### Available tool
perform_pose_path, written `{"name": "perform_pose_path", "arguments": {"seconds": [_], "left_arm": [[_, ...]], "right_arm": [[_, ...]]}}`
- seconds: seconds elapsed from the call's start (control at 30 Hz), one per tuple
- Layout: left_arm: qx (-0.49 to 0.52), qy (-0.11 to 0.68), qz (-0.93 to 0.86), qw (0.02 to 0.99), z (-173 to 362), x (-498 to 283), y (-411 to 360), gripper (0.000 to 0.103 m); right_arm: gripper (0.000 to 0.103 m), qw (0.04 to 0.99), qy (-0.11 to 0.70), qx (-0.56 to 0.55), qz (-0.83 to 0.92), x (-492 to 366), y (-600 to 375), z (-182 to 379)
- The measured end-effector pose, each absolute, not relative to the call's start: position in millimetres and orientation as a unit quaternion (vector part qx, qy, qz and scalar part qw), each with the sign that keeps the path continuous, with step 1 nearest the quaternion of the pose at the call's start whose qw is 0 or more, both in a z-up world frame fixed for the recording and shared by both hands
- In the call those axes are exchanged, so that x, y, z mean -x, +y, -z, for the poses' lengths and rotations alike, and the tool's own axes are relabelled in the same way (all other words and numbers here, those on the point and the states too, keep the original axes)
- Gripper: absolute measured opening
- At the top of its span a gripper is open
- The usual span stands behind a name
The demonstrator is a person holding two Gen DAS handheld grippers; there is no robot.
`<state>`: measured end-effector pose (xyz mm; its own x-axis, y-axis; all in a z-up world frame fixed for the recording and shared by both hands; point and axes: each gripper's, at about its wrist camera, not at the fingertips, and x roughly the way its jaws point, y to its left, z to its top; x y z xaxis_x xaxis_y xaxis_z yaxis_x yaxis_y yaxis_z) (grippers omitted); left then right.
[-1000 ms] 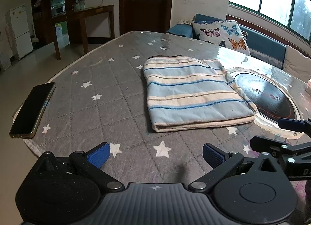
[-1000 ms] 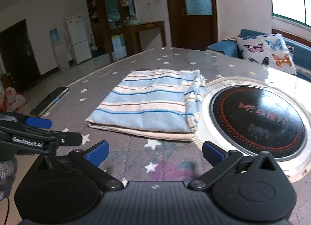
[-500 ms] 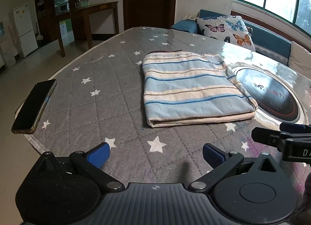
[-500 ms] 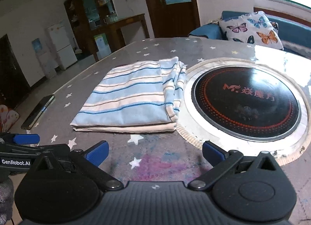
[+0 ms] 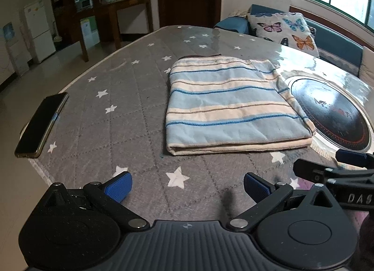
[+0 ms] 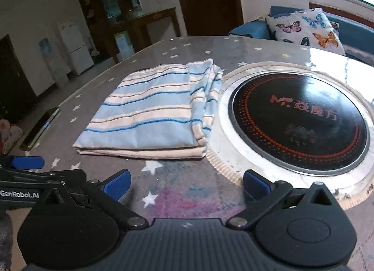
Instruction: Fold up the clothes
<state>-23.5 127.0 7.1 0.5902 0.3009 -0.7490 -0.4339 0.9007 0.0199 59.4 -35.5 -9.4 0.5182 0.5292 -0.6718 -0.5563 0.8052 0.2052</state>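
Note:
A blue and cream striped garment (image 5: 231, 104) lies folded flat into a rectangle on the grey star-patterned table; it also shows in the right wrist view (image 6: 154, 114). My left gripper (image 5: 187, 185) is open and empty, above the table's near edge, short of the garment. My right gripper (image 6: 185, 183) is open and empty, near the garment's front right corner. Each gripper shows at the edge of the other's view.
A round black induction cooktop (image 6: 299, 121) is set into the table right of the garment, also in the left wrist view (image 5: 332, 111). A phone (image 5: 41, 123) lies at the table's left edge. A butterfly cushion (image 5: 285, 30) and sofa stand beyond the table.
Both grippers have drawn back slightly and lifted. The garment has not moved.

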Motion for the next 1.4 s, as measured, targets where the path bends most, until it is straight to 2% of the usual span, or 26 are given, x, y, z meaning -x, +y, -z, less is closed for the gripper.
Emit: {"name": "perform_pose_path", "arguments": {"seconds": [0.13, 0.4, 1.4], "left_arm": [[0.095, 0.396, -0.222, 0.886, -10, 24, 127, 0.103], [0.111, 0.388, -0.241, 0.882, -10, 31, 134, 0.103], [0.075, 0.373, -0.225, 0.897, -4, 40, 152, 0.103]], "right_arm": [[0.103, 0.875, 0.354, 0.011, -0.331, -59, -37, 8], [0.103, 0.864, 0.355, 0.014, -0.356, -60, -32, 0], [0.103, 0.877, 0.347, 0.038, -0.331, -35, -16, -1]]}}
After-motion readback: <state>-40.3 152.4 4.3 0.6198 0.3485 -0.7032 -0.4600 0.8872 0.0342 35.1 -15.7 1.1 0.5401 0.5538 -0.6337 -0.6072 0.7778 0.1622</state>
